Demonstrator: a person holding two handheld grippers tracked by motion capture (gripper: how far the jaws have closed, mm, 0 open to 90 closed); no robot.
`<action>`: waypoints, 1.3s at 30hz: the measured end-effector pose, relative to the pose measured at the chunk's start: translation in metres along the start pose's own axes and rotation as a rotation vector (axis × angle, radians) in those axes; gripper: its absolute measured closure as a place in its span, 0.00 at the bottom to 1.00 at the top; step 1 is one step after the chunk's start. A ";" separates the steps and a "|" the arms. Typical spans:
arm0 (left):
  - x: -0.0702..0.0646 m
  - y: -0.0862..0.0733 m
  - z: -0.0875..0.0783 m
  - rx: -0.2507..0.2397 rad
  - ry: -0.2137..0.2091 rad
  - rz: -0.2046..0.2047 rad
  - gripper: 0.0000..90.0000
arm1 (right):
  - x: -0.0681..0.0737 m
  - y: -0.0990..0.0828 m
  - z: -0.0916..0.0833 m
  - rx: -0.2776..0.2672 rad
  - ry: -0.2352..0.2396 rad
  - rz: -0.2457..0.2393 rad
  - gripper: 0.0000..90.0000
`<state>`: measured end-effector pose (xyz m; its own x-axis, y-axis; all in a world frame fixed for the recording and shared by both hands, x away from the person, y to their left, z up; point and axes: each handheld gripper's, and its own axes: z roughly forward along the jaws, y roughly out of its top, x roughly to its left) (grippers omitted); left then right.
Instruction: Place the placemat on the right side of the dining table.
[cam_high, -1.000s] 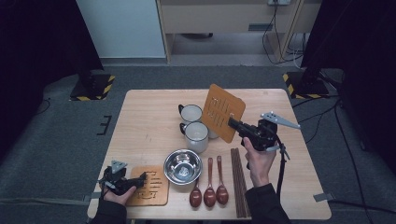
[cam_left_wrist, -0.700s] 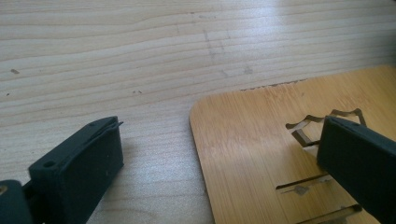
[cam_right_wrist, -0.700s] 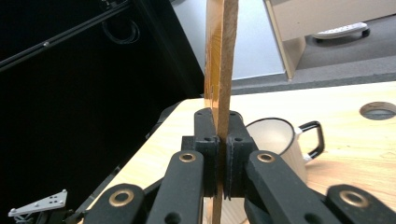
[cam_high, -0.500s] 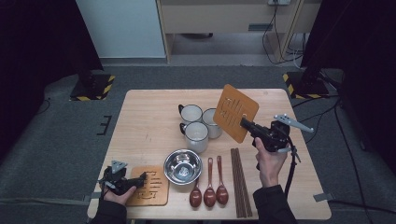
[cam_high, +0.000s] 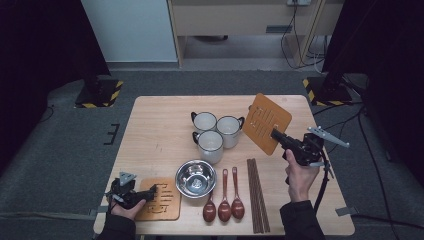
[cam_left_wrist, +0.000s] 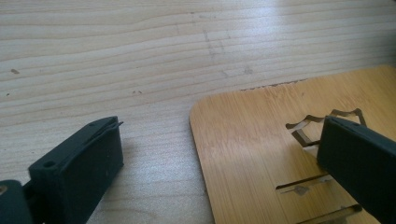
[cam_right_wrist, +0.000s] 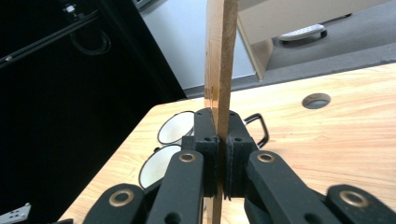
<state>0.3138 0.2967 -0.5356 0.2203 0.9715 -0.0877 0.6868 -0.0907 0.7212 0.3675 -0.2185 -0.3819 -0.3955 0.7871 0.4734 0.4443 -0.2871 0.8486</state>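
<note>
Wooden board (cam_high: 266, 122) edge in right gripper (cam_high: 276, 135)

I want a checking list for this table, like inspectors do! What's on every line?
Surface: wooden table, with a round hole by its far edge in the right gripper view.
Job's things: lifted wooden mat; second mat lying flat.
Clutter: three mugs, steel bowl, three spoons, chopsticks.
Grippers: right tool clamps the lifted mat's edge; left tool open over the flat mat.
Cables: one trails from the right tool.
Surroundings: grey floor, striped stand bases.
</note>
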 end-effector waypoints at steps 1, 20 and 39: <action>0.000 0.000 0.000 0.000 0.000 0.000 0.00 | -0.002 0.000 -0.001 -0.001 -0.004 0.002 0.97; 0.000 0.000 0.000 0.003 0.001 0.002 0.00 | -0.036 -0.006 -0.017 0.006 -0.098 0.013 0.97; 0.000 0.000 0.000 0.003 0.001 0.002 0.00 | -0.072 -0.025 -0.020 0.048 -0.158 0.045 0.97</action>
<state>0.3138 0.2970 -0.5354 0.2216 0.9714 -0.0856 0.6880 -0.0936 0.7196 0.3687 -0.2786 -0.4329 -0.2449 0.8512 0.4642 0.4981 -0.3003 0.8134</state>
